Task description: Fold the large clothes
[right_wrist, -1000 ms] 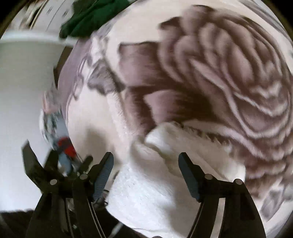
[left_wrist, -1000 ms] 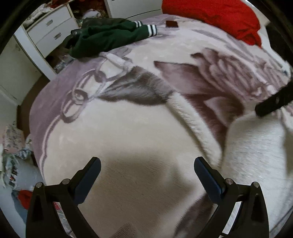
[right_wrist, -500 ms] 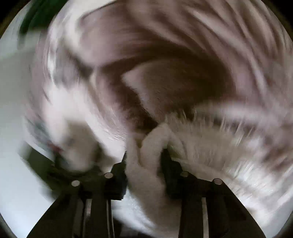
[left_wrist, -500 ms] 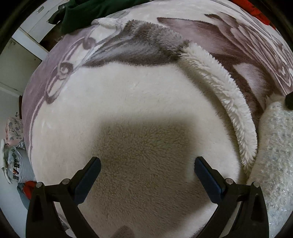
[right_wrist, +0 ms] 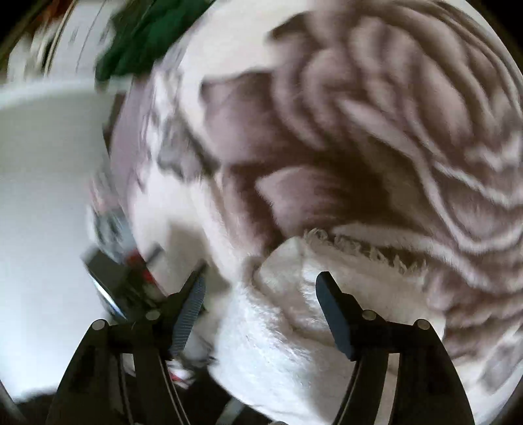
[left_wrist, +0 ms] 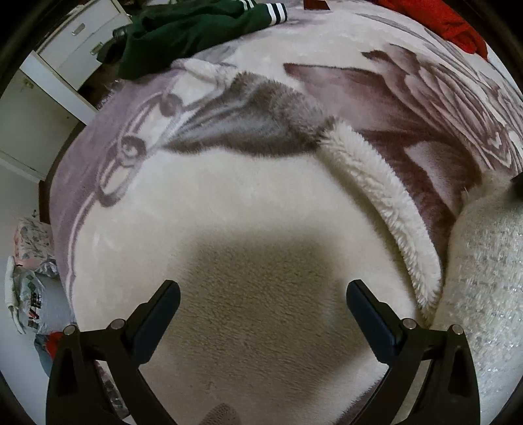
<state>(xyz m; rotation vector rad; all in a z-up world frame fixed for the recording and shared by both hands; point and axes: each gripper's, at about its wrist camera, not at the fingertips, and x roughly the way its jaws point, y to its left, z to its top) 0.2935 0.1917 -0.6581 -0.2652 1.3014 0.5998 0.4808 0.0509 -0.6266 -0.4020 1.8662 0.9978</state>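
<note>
Your left gripper (left_wrist: 263,304) is spread wide with nothing between the fingers, hovering over the plain cream patch of the plush floral bed blanket (left_wrist: 228,202), its shadow directly below, so it looks staged for a grab, not yet committed. Your right gripper (right_wrist: 260,291) is also parted, straddling the raised corner of the white fluffy fleece garment (right_wrist: 294,314) without pinching it; that frame is motion-blurred, so contact is unclear. The garment sits at the near right of the bed; its furry edge strip (left_wrist: 385,202) curls across the blanket toward the far middle, probably a loose hem or sleeve to tuck in first. Judgement: fold barely started, fabric bunched. Around it: dark green jacket with striped cuffs (left_wrist: 183,29) far left, red cloth (left_wrist: 447,19) far right, both well apart from the work area. White drawer cabinet (left_wrist: 75,36) off the bed's far left. Nothing blocks either gripper; the thick pile may slip in a shallow pinch.
</note>
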